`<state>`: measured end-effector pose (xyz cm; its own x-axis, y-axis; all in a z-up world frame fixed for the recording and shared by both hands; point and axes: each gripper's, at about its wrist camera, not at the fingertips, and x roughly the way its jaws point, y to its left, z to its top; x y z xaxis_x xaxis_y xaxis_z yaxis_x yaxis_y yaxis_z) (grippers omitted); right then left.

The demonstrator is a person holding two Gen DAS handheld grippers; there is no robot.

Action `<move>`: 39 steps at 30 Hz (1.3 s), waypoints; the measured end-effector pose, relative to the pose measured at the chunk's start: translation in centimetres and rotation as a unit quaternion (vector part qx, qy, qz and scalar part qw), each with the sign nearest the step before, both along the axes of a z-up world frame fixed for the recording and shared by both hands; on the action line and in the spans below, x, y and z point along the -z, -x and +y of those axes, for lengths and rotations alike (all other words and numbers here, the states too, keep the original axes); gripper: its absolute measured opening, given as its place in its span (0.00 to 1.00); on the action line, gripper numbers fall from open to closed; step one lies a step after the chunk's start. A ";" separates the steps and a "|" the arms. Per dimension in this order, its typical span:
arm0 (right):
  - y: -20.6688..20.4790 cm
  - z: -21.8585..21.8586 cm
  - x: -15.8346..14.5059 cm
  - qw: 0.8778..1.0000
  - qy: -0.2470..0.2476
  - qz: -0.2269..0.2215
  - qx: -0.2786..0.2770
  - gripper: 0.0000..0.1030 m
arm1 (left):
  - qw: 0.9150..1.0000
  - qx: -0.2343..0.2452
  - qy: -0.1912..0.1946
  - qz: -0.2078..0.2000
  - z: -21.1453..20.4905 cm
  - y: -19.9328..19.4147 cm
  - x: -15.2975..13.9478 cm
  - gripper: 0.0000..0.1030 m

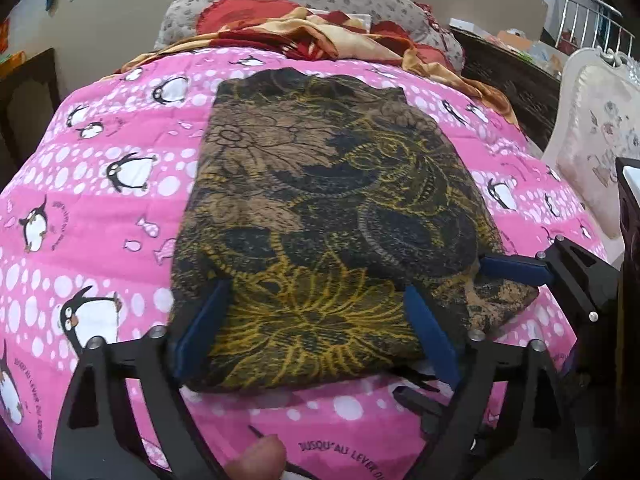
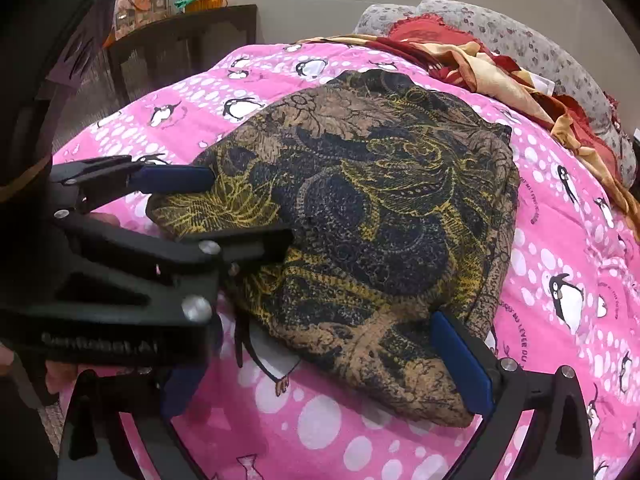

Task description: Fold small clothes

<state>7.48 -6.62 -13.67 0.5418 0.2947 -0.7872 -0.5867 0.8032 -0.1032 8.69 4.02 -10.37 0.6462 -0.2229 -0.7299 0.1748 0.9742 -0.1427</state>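
The garment (image 1: 320,208) is matt woven cloth, slightly coarse, printed in brown, black and yellow; it lies on a soft quilted cotton-like bedspread (image 1: 100,208), pink and matt. Both the left gripper (image 1: 316,332) and the right gripper (image 2: 332,356) look like matt black plastic with shiny metal rivets and dull blue rubbery pads (image 1: 432,332). Beyond, a crumpled red-and-gold blanket (image 1: 304,36) has a faint sheen, and a dark wooden cabinet (image 2: 180,40) looks smooth.

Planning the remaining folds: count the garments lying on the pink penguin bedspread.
1: the brown and yellow patterned garment, folded, mid-bedspread. The red and gold cloth bunched by the pillows may hide more.
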 end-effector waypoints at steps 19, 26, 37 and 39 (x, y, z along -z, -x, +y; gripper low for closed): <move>1.6 -2.8 -2.6 0.998 -0.008 0.028 0.047 1.00 | 0.996 -0.072 -0.017 0.042 2.3 3.8 -3.4 1.00; 3.7 -10.5 -0.1 0.976 0.006 0.107 0.188 1.00 | 0.991 -0.078 -0.023 0.109 0.3 5.3 -1.7 1.00; 5.4 -11.2 0.4 0.972 -0.020 0.092 0.216 1.00 | 0.983 -0.082 -0.065 0.150 -1.9 5.4 1.7 1.00; 5.9 -11.1 0.3 0.972 -0.022 0.083 0.217 1.00 | 0.985 -0.074 -0.064 0.142 -1.8 5.6 1.5 1.00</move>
<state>1.59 -17.76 -14.00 0.4894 0.1023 -0.8660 -0.1974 0.9803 0.0042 3.14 2.22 -11.90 0.4312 -0.0364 -0.9015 0.0012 0.9992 -0.0398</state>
